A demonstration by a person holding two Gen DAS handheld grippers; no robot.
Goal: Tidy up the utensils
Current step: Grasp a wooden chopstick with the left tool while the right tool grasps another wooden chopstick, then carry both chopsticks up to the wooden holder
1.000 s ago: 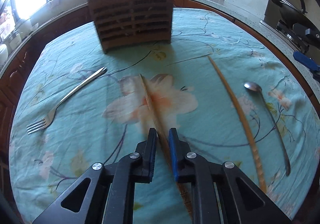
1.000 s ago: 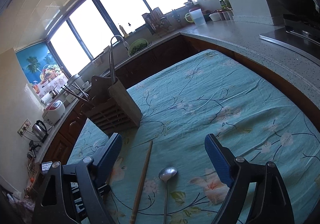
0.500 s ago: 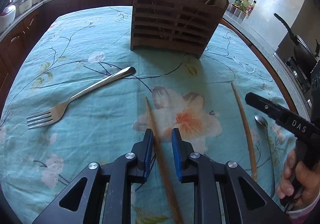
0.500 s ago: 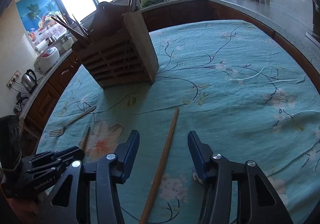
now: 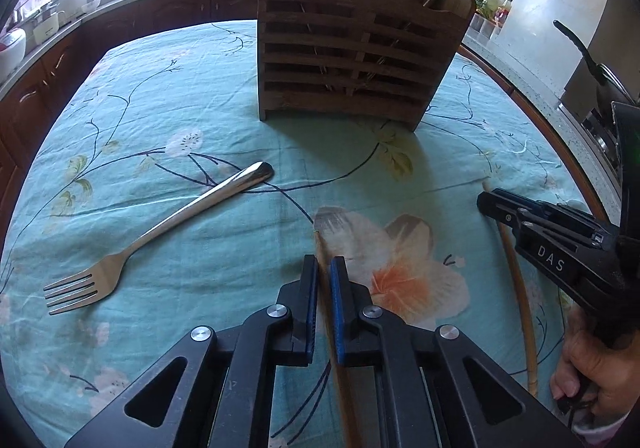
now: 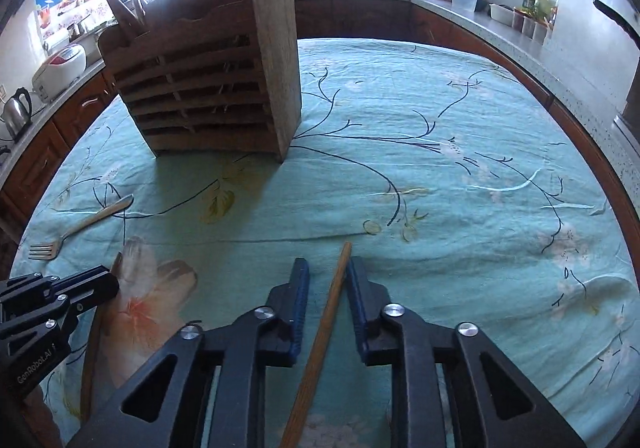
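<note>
My left gripper (image 5: 324, 272) has just clamped one chopstick (image 5: 334, 348) while my right gripper (image 6: 328, 276), narrowed but unclosed, now straddles the other chopstick (image 6: 320, 336), both bound for the wooden holder (image 5: 356, 48) ahead.

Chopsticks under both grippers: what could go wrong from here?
1. The left gripper is nearly shut on the left chopstick close to its tip; lifted there, it may swing or slip.
2. The right gripper is still open around the right chopstick, which lies skewed toward one finger, so closing may nudge it.
</note>
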